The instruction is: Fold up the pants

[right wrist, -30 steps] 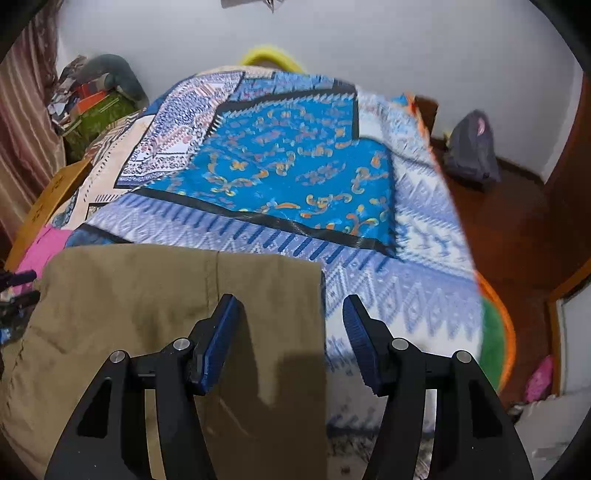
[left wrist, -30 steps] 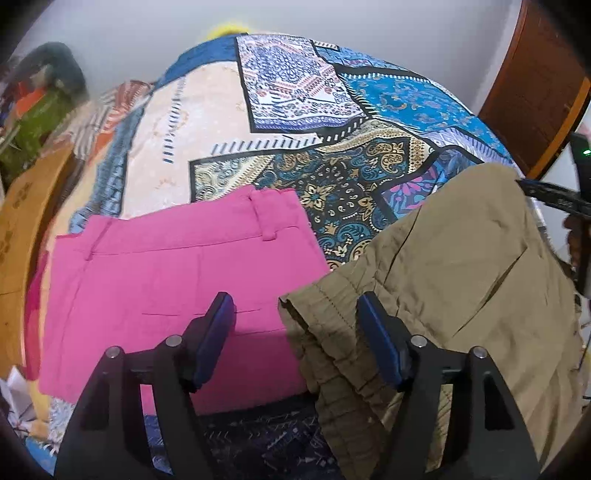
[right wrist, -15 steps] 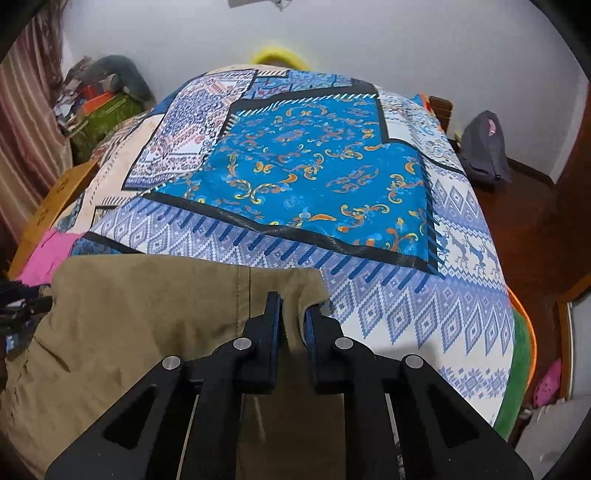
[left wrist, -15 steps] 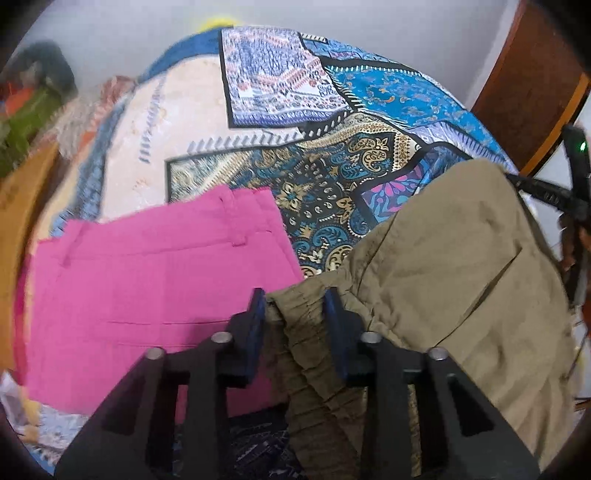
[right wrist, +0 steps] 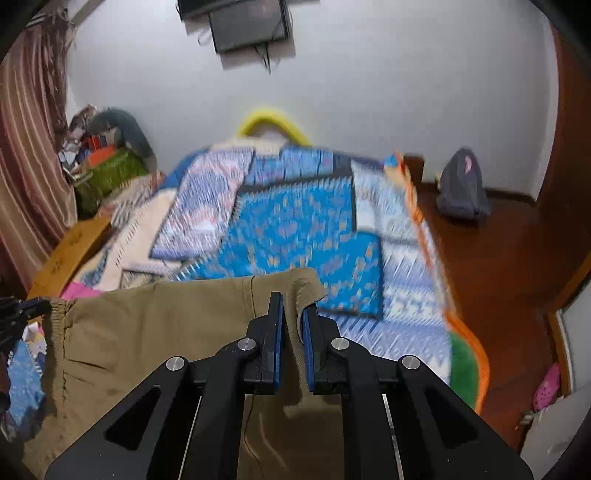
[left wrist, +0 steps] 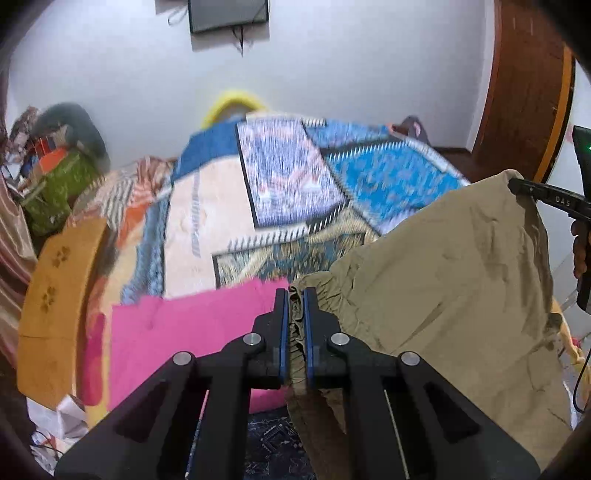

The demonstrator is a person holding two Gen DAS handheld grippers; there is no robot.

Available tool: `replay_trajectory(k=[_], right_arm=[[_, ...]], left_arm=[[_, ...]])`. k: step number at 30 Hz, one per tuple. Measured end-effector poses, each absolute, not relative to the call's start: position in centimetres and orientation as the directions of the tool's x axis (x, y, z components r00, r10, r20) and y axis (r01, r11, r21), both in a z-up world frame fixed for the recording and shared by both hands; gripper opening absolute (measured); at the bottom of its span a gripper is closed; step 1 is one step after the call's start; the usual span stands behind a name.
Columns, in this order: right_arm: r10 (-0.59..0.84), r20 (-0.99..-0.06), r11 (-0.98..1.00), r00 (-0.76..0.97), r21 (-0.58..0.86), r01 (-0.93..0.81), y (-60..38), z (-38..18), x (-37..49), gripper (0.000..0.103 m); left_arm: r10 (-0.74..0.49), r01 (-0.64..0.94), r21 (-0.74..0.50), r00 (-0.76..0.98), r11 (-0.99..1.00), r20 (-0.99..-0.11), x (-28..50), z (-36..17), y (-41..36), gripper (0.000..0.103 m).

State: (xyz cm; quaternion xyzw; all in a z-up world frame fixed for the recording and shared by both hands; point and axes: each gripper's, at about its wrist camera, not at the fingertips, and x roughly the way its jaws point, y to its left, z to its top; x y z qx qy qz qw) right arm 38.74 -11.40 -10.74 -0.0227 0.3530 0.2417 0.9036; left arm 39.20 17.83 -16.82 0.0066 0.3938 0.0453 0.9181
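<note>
Over the bed (right wrist: 406, 236), the khaki pants (left wrist: 443, 280) are held stretched, long axis running between both grippers. The elastic waistband is pinched by the left gripper (left wrist: 294, 325), the cuff by the right gripper (right wrist: 293, 332). Pink pants (left wrist: 184, 332) lie left.

The pants (left wrist: 454, 280) hang stretched between the 2 grippers, raised over the near end of the bed (right wrist: 295, 229). The left gripper (left wrist: 295, 295) clamps the gathered waistband at their left corner; the right gripper (right wrist: 293, 306) clamps the opposite corner. A second garment (left wrist: 184, 332) lies flat on the bed, left of the pants. A screen (right wrist: 247, 29) hangs on the wall behind the bed, and a bag (right wrist: 461, 184) sits on the floor to its right.
</note>
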Motion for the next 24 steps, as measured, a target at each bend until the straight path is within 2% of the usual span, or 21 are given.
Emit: replay_trajectory(k=[6,13,19,24], right_arm=[[0.449,-0.584,0.872,0.676,0.121,-0.475,-13.3,-5.9,33.4,0.008],[0.468,-0.546,0.866,0.695,0.128,-0.483,-15.7,-3.1,27.0,0.008],[0.478,-0.525,0.866,0.704,0.148,-0.478,-17.3,-2.3,22.7,0.008],[0.468,-0.532,0.872,0.705,0.152,-0.465,-18.2,-3.1,19.4,0.008]], left_arm=[[0.076,-0.043,0.065,0.733,0.997,-0.676,35.3,-12.6,15.6,0.007],[0.061,-0.013,0.08,0.774,0.997,-0.631,29.3,-8.9,13.2,0.007],[0.037,0.011,0.074,0.787,0.997,-0.615,24.5,-7.3,11.8,0.007],[0.028,0.039,0.094,0.782,0.995,-0.622,20.9,-8.0,10.3,0.007]])
